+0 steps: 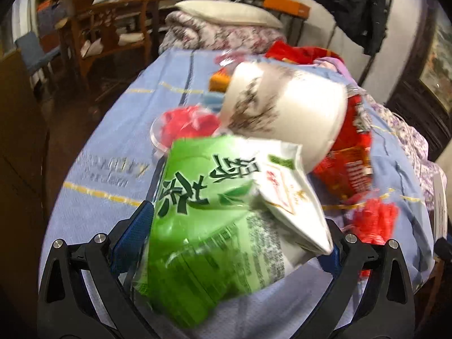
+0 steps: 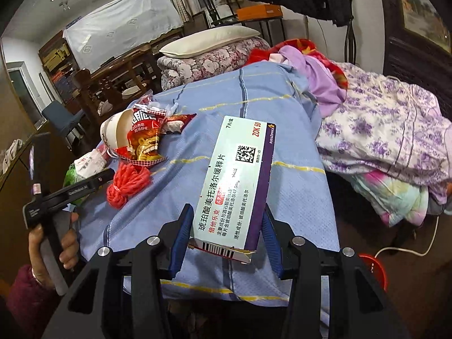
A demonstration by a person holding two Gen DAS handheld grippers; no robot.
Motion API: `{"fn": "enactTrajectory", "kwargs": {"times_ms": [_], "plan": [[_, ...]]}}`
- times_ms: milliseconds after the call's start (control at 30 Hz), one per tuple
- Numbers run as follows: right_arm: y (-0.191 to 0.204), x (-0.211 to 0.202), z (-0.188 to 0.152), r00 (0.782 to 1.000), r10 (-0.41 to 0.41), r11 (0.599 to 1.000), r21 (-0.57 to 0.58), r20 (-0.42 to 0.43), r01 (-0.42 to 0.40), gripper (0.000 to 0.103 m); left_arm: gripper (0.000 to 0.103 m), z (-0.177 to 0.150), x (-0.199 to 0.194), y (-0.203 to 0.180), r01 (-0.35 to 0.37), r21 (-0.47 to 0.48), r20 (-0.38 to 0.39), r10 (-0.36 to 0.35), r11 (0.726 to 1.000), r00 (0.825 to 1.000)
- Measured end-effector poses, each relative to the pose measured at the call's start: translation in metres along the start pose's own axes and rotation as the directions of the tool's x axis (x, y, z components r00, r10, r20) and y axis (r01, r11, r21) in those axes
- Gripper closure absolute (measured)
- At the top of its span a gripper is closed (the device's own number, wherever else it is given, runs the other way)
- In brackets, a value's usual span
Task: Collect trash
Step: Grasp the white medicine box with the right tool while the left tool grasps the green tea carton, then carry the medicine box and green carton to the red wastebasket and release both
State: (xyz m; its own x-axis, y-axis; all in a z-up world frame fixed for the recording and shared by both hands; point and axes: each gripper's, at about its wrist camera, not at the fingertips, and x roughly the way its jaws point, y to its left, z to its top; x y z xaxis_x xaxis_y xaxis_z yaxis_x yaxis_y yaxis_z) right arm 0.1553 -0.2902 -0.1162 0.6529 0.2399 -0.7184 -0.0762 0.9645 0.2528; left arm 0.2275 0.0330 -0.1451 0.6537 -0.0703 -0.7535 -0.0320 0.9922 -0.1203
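A green and white snack packet (image 1: 214, 220) lies on the blue bed sheet (image 1: 118, 130) between the fingers of my left gripper (image 1: 240, 220), whose jaws stand wide; I see no pad pressing on it. Behind it a white paper bowl (image 1: 285, 104) lies on its side beside a red snack wrapper (image 1: 350, 163). My right gripper (image 2: 226, 212) is shut on a white medicine box (image 2: 240, 169) with a purple edge, holding it above the sheet. In the right wrist view the left gripper (image 2: 93, 182) shows at the left, held by a hand (image 2: 65, 243).
A red bundle of netting (image 2: 127, 183) and a clear lid over something red (image 1: 183, 127) lie on the sheet. Folded quilts (image 2: 389, 141) and clothes (image 2: 319, 76) fill the right of the bed. A red bucket (image 2: 375, 268) stands on the floor at the right. Wooden furniture (image 1: 113, 34) stands behind.
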Motion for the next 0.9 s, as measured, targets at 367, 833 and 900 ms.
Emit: {"fn": "enactTrajectory", "kwargs": {"times_ms": [367, 833, 900], "plan": [[-0.039, -0.011, 0.004, 1.0, 0.005, 0.996, 0.087, 0.027, -0.007, 0.056, 0.024, -0.001, -0.079, 0.001, 0.099, 0.058, 0.154, -0.107, 0.993, 0.982], [-0.223, -0.022, -0.088, 0.968, -0.135, 0.829, 0.511, -0.209, 0.226, 0.055, 0.024, -0.01, -0.091, -0.109, 0.316, 0.226, 0.059, -0.337, 0.921, 0.94], [-0.241, -0.002, -0.107, 0.949, -0.14, 0.813, 0.514, -0.283, 0.273, 0.053, 0.024, -0.012, -0.091, -0.127, 0.335, 0.26, 0.039, -0.356, 0.906, 0.934]]}}
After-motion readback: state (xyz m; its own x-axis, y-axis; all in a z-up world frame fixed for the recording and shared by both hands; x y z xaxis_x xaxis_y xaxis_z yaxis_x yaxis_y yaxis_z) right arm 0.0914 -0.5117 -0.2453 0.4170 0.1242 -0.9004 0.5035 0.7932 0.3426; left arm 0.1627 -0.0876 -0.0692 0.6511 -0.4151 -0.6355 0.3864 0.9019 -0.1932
